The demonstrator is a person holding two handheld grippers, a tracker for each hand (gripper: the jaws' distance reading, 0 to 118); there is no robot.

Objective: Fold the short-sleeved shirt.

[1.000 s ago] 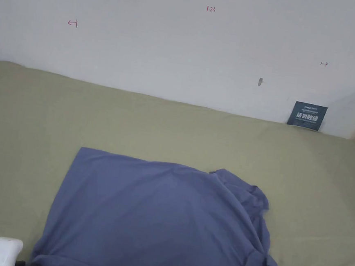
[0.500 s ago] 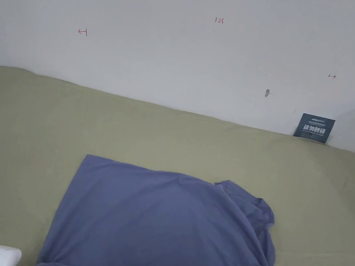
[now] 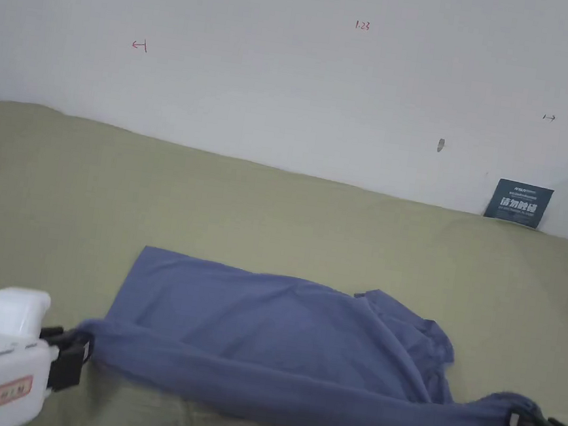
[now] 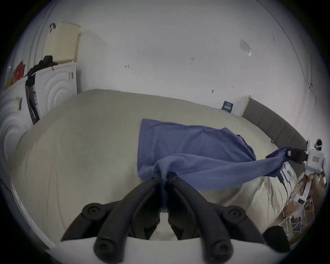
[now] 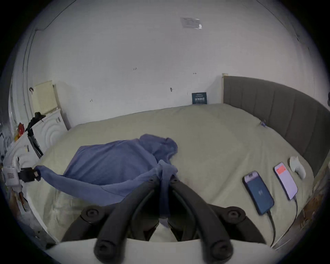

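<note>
Shirt [image 3: 298,338] hem newly lifted, phones [image 5: 258,192] aside

right gripper [image 5: 164,178] fingers [image 5: 151,180] pinch the blue shirt [image 5: 114,160] above the green bed [image 5: 214,139].

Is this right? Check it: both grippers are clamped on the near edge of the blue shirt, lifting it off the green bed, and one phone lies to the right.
Not quite. The right gripper view shows two phones, side by side. The rest holds: the left gripper and right gripper clamp the blue shirt's near edge, raised off the green bed.
</note>
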